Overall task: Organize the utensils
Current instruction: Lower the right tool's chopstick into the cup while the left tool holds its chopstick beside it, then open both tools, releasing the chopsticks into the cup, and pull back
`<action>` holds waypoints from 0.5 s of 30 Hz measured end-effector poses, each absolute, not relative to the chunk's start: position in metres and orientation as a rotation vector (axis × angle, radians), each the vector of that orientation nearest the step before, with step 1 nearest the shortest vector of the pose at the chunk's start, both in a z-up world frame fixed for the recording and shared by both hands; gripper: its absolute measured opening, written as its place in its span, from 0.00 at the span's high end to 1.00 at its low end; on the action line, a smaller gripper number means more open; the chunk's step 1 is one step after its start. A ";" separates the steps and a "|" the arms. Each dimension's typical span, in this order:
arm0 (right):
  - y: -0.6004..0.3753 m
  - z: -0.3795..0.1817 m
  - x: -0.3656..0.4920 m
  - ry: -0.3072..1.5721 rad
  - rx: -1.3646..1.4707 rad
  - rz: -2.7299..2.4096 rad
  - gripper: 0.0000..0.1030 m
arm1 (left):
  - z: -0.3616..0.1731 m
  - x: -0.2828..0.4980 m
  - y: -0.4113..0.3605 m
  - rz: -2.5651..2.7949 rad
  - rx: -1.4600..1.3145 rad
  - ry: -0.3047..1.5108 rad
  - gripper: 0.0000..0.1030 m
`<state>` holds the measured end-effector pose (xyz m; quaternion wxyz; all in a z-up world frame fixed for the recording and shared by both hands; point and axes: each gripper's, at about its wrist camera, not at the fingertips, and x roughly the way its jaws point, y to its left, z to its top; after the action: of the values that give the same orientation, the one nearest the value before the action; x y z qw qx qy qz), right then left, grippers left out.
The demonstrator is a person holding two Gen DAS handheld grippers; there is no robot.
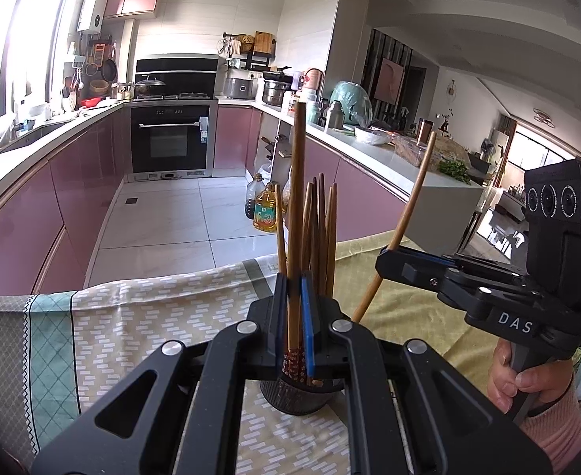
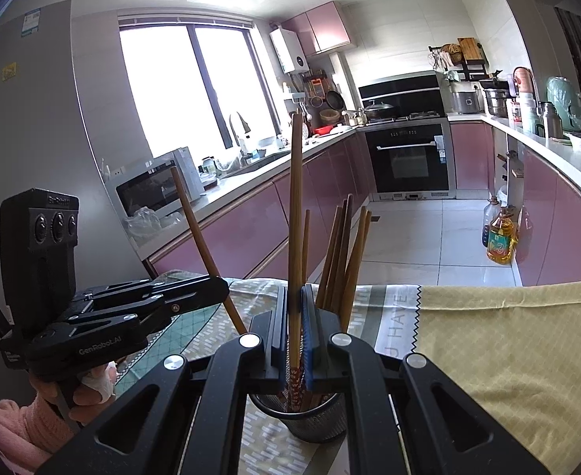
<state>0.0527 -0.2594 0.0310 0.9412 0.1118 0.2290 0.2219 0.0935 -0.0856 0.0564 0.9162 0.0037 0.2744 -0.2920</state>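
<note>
Nearest, at 6 o'clock in each wrist view: black linkage, cut off by the lower edge. Left gripper (image 1: 290, 289) closed narrow on left chopstick (image 1: 295, 198), upright, patterned end down at the mouth of the cup (image 2: 310, 419). Right gripper (image 2: 294, 301) likewise pinched on right chopstick (image 2: 295, 198), upright, patterned end dipping into the same mesh cup. Seen from the other camera, each held stick leaning, lower end lost behind the near fingers; impossible to tell whether either touches the cup's bottom. Just behind the fingers, at 12 to 1 o'clock: bundle (image 2: 342, 257) of brown chopsticks standing in the cup, fanned slightly. Cup's rim and sides partly hidden by the linkage.

Underneath: cloth (image 2: 508, 336), yellow at 3 o'clock, patterned beige and green toward 9, draped over the table edge.

Beyond: pale tiled floor (image 1: 164, 221), oil bottles (image 1: 264, 209) on it, pink cabinets (image 1: 33, 213) along both sides, black oven (image 1: 169, 142) at 12 o'clock. Window (image 2: 171, 91) blown out white, nothing legible through it.
</note>
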 end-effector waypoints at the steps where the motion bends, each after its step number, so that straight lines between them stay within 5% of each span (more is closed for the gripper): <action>1: -0.259 0.030 0.054 0.471 0.230 0.453 0.95 | 0.056 0.094 -0.086 -0.600 0.009 0.566 0.93; 15: -0.258 0.013 0.069 0.518 0.226 0.449 0.95 | 0.045 0.099 -0.091 -0.603 0.029 0.599 0.93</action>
<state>0.0687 -0.2579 0.0135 0.9357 0.1105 0.2532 0.2196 0.0993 -0.0909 0.0451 0.9108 0.0143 0.2907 -0.2927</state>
